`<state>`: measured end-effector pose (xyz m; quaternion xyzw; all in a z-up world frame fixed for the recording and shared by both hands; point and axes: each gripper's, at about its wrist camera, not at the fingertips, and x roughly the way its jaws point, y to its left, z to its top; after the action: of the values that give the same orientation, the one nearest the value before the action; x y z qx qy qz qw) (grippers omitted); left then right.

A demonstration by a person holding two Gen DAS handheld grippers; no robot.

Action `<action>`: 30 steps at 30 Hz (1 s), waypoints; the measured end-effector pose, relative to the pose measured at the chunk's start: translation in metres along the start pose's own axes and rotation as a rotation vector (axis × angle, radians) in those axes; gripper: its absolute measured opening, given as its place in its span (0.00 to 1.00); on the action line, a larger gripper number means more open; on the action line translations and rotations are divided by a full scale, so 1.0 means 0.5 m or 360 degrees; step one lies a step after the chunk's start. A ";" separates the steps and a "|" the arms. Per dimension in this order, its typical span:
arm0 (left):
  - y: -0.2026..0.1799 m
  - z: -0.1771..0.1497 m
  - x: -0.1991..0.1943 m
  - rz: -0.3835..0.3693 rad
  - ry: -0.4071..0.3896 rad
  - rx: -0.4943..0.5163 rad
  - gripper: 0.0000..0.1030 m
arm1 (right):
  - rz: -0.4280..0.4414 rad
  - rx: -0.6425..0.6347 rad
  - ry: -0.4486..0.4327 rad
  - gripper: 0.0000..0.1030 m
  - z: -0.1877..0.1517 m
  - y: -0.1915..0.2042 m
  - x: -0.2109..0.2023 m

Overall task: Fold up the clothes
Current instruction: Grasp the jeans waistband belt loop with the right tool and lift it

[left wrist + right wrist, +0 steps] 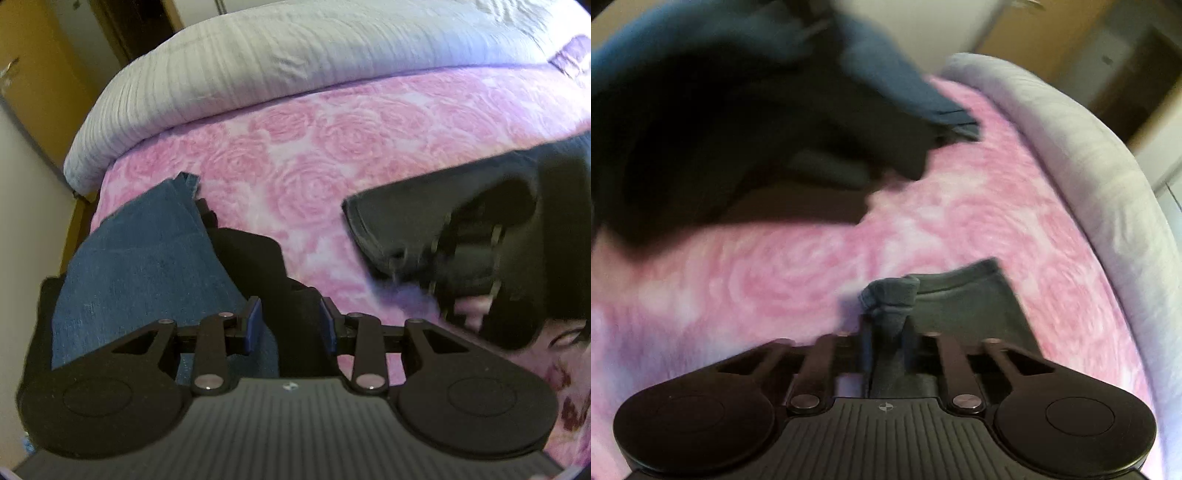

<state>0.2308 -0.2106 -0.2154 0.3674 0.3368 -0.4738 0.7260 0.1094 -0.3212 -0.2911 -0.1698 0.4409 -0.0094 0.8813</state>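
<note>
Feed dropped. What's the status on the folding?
Left tongs apart, straddling black cloth. Right tongs clamped on grey garment. Jeans beside.

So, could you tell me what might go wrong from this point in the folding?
1. The right gripper pinches only a small bunched bit of the dark grey garment, so the cloth may slip out when pulled.
2. The left gripper stands open around black fabric right beside the blue denim; closing could catch both.
3. The right wrist view is blurred, suggesting fast motion that might drag the garment across the pink blanket and crease it.
</note>
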 end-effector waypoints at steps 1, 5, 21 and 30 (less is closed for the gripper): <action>-0.011 0.002 -0.005 0.0006 -0.0002 0.0020 0.30 | 0.0007 0.0073 -0.0044 0.09 0.001 -0.021 -0.025; -0.067 0.042 -0.010 -0.0062 -0.0023 0.0051 0.29 | 0.0010 0.0513 -0.0278 0.09 -0.014 -0.151 -0.171; -0.739 0.361 0.034 -0.0654 -0.0197 0.0709 0.29 | -0.0802 0.2583 -0.0696 0.08 -0.958 -0.526 -0.765; -0.981 0.386 0.108 -0.0703 -0.0065 0.0959 0.30 | -0.0535 0.2965 -0.0527 0.08 -1.174 -0.514 -0.679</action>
<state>-0.1832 -0.5366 -0.2686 0.4735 0.2389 -0.7041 0.4722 -0.5216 -0.6778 -0.2741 0.5385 0.0963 -0.4582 0.7006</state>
